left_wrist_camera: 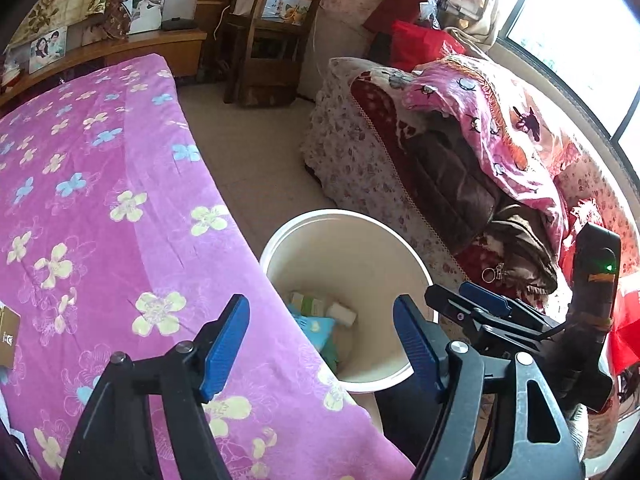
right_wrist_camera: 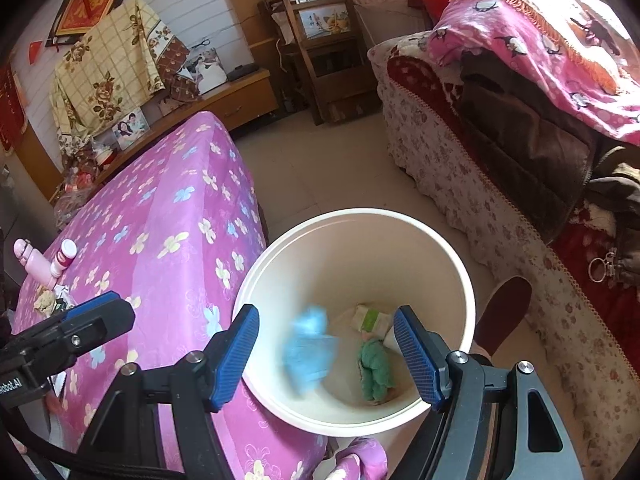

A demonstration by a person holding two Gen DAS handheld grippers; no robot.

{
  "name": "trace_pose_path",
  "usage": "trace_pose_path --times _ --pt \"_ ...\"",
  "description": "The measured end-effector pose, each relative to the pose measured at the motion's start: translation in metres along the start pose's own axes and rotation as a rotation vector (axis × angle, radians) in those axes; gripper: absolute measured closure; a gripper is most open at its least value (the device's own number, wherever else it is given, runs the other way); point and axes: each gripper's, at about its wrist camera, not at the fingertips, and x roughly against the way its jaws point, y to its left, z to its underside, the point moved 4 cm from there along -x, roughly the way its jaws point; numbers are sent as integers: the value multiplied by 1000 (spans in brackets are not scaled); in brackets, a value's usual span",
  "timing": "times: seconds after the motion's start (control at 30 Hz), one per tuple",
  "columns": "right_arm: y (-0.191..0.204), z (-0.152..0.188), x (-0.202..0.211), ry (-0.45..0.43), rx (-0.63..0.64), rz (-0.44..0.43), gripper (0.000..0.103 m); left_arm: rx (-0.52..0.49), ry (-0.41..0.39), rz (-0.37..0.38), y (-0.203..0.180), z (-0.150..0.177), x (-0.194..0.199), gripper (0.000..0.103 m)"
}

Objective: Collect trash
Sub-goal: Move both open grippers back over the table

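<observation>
Two grippers hover at the white bucket, both with their blue jaws spread wide and nothing between them. The right gripper looks almost straight down into the bucket's mouth, and a blurred blue scrap shows inside it, smeared as though falling. Beside that scrap on the bucket floor lie a green crumpled piece and a pale green-and-white packet. The left gripper sits over the edge of the pink flowered cover next to the bucket, so its view catches only part of the bucket's inside.

Remaining trash probably lies on the pink cover, on the side away from the bucket: the right wrist view alone shows a beige crumpled lump and small wrappers there, near a pink bottle and a white-capped bottle. The left gripper looks nearer to that cluster. The left view alone shows a brown card at the frame edge.
</observation>
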Motion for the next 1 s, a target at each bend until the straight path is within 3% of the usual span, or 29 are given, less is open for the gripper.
trace_pose_path --times 0.37,0.7,1.0 --pt "21 9 2 0 61 11 30 -17 -33 -94 13 8 16 28" --pt "47 14 10 0 93 -1 30 -3 -98 -194 37 16 55 28" --pt "93 19 15 1 148 -56 30 47 -121 -197 57 28 95 28"
